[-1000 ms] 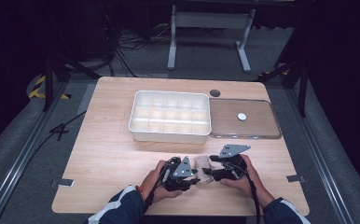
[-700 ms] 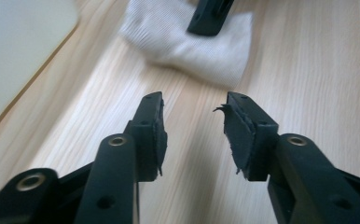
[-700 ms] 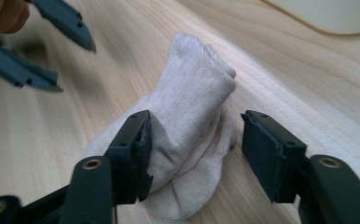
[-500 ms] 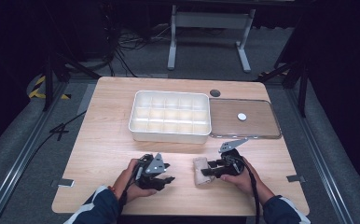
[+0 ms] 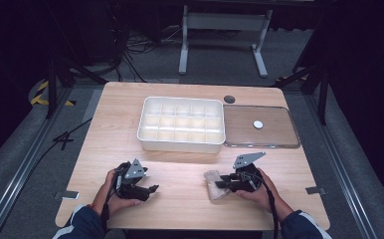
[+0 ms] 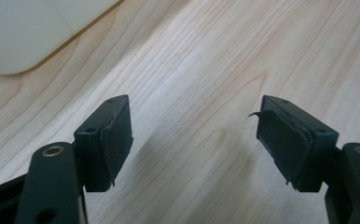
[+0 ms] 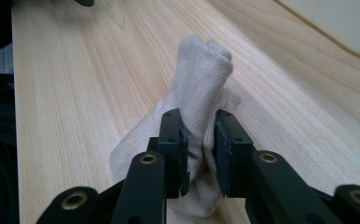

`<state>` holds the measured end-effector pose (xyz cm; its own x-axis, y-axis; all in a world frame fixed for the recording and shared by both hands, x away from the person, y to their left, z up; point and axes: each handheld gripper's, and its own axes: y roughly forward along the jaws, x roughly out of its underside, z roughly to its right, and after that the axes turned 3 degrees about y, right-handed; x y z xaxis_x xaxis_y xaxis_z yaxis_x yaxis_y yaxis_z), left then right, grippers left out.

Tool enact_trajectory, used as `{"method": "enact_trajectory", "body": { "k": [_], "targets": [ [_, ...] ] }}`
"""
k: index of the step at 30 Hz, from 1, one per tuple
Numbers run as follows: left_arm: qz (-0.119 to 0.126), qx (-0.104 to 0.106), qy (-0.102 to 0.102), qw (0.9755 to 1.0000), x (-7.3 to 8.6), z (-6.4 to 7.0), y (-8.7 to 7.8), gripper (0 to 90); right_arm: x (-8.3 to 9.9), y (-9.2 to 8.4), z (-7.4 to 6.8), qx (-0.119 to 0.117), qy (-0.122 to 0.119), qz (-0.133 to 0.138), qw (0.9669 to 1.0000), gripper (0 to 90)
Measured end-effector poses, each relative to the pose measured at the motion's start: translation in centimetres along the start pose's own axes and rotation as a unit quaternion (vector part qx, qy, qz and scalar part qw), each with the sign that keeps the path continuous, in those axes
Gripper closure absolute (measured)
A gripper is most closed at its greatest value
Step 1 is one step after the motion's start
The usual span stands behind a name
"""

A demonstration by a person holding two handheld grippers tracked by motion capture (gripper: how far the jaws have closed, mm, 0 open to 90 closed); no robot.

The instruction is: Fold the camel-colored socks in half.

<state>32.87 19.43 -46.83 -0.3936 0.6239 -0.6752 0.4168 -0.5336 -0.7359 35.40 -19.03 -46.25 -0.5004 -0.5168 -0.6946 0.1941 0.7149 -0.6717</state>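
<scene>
Grip on small cream knitted sock (image 7: 197,88) by right claw (image 7: 199,154), just closing, pinching bunched fabric low on wooden surface (image 5: 180,174). Left claw (image 6: 194,140) wide, just opening, empty. Lift slow, keep pinch deep, head for white compartment tray (image 5: 181,124).

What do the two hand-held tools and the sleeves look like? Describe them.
Both tools are black with two flat, rectangular jaws; brass-coloured rivets mark the linkage arms. The left tool and right tool each carry a grey three-cornered plate on top. A black cable trails from the right one along the forearm. The sleeves are dark blue with a white stripe and an orange-red edge.
</scene>
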Motion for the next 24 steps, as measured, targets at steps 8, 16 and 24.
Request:
{"method": "enact_trajectory", "body": {
  "k": [8,16,24],
  "targets": [
    [0.014,0.025,-0.024,0.9993,0.1,-0.2,0.6,23.8,0.0,-1.4,-0.4,0.035,-0.017,0.023,0.9990,75.2],
    [0.006,0.006,-0.034,0.9994,0.3,-0.6,1.1,19.3,-0.3,-2.4,-0.5,0.052,-0.029,0.046,0.9972,75.3],
    [0.007,-0.009,-0.023,0.9997,0.3,-0.2,1.7,14.9,-0.5,-3.8,-0.2,0.073,-0.032,0.076,0.9939,75.2]
  ]
}}
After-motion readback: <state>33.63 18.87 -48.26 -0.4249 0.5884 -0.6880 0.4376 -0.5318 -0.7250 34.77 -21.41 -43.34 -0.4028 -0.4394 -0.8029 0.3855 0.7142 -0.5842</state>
